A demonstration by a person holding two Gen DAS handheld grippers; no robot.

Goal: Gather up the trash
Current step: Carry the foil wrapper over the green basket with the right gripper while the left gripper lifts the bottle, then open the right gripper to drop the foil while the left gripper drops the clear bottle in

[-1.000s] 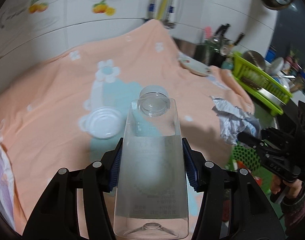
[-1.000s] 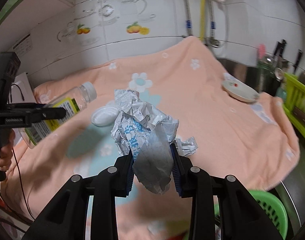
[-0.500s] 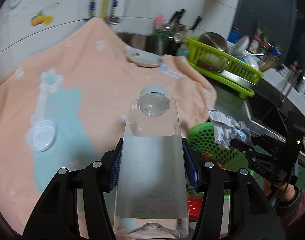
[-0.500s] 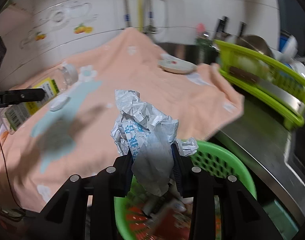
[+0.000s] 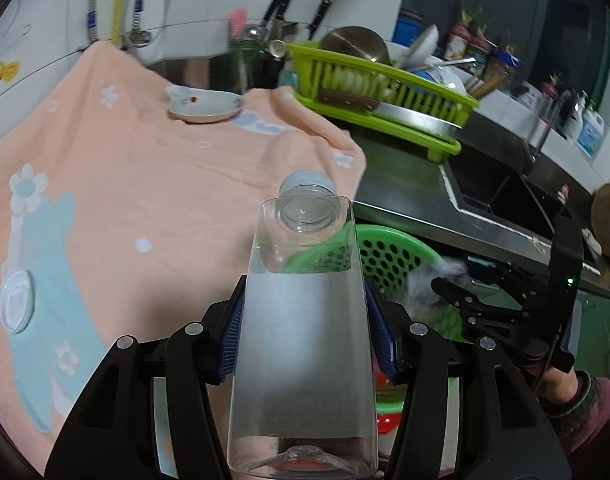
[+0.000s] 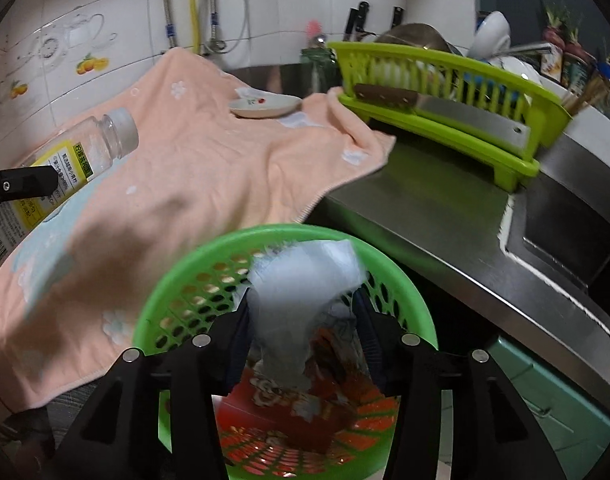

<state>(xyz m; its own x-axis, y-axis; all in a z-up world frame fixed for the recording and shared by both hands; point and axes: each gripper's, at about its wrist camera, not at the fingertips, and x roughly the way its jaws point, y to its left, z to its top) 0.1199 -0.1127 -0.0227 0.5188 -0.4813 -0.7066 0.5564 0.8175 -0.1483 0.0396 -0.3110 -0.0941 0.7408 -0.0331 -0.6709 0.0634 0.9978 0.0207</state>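
My left gripper [image 5: 305,332] is shut on a clear plastic bottle [image 5: 305,344] with a white cap, held over the edge of the peach towel. The bottle also shows at the left of the right wrist view [image 6: 61,168]. My right gripper [image 6: 301,340] hangs over the green trash basket [image 6: 177,292], its jaws spread. The crumpled paper wrapper [image 6: 301,292] is blurred between them, over the basket, which holds red and orange trash. In the left wrist view the basket [image 5: 389,256] lies just past the bottle, with the right gripper [image 5: 445,292] above it.
A peach flowered towel [image 5: 145,184] covers the counter, with a white round lid [image 5: 15,306] and a small plate [image 5: 205,106] on it. A lime dish rack [image 6: 445,92] stands behind on the steel counter. A sink [image 5: 501,192] lies to the right.
Both grippers swung right from the towel to the green basket. My right gripper's jaws have widened and the paper wrapper is now blurred and lower between them. The left still holds the bottle.
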